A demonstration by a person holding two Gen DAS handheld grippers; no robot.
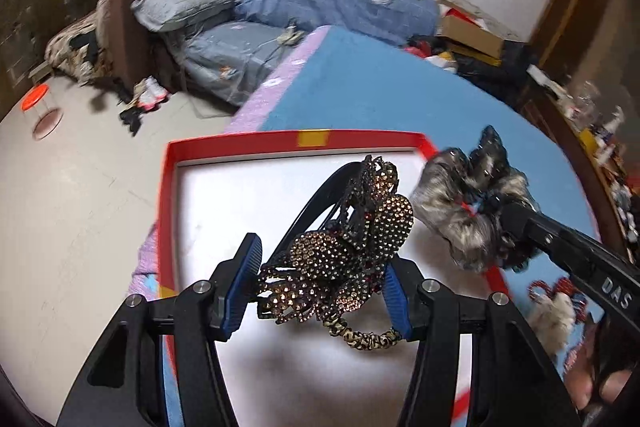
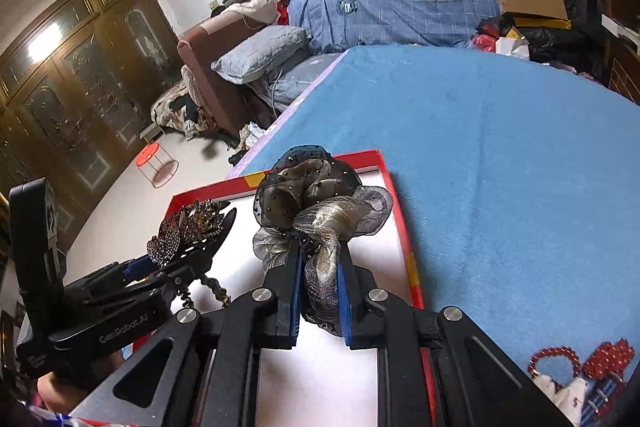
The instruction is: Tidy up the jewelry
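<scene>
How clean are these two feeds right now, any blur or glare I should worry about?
Left wrist view: the rhinestone hair clip in the left gripper is sharp, but the organza scrunchie and the red tray rim are motion-smeared, and the tray's white floor glares. Right wrist view: sharper, the scrunchie in the right gripper is crisp; a bright reflection sits on the wooden cabinet. Both bend edges, fisheye.

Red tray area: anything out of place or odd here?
Nothing damaged or spilled. The red tray sits slightly skewed on the blue cloth, and red beaded pieces lie outside it, not yet sorted.
</scene>
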